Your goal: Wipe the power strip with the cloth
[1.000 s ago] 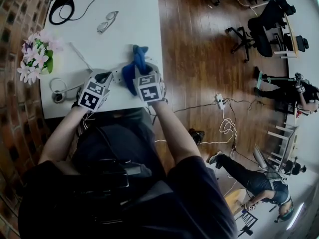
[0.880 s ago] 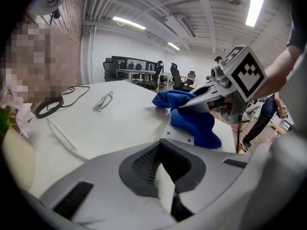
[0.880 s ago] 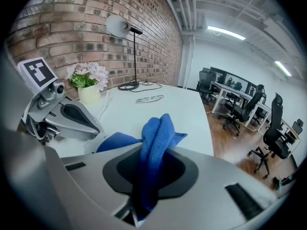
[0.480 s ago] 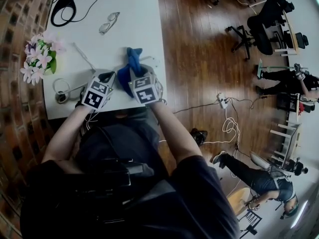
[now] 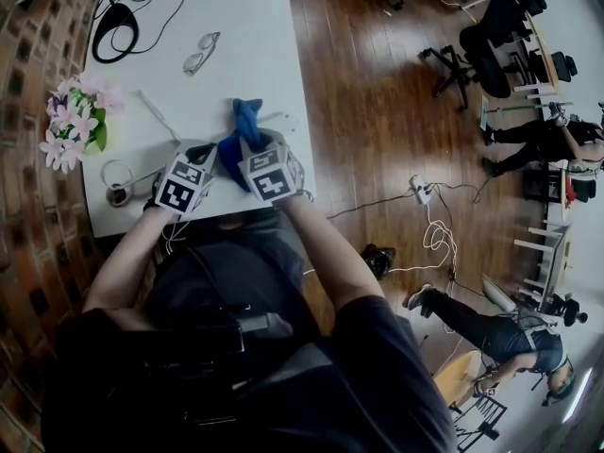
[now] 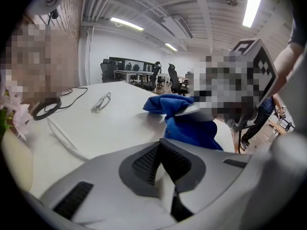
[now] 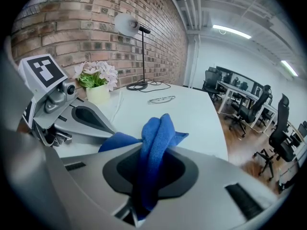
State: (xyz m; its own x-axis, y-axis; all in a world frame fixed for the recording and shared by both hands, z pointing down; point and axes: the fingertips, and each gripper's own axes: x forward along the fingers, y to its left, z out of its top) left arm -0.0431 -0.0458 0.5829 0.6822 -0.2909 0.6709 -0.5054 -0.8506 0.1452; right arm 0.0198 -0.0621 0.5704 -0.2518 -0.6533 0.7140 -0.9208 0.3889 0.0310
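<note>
A blue cloth (image 5: 242,126) lies bunched on the white table (image 5: 236,26), and my right gripper (image 5: 247,145) is shut on it. In the right gripper view the cloth (image 7: 154,138) stands up between the jaws. A white edge of the power strip (image 5: 281,119) peeks out to the right of the cloth; the rest is covered. In the left gripper view it is a pale strip (image 6: 224,134) below the cloth (image 6: 189,128). My left gripper (image 5: 204,152) rests just left of the cloth with its jaws shut; something pale shows at their base, and I cannot tell what.
A pot of pink flowers (image 5: 74,121) stands at the table's left edge. A coiled white cable (image 5: 117,174) lies near my left gripper. Eyeglasses (image 5: 201,53) and a black lamp base (image 5: 117,32) are farther back. Wooden floor with cables and office chairs (image 5: 472,59) lies to the right.
My right gripper has slid left with the cloth, closer to the left gripper. The left gripper has stayed where it was.
</note>
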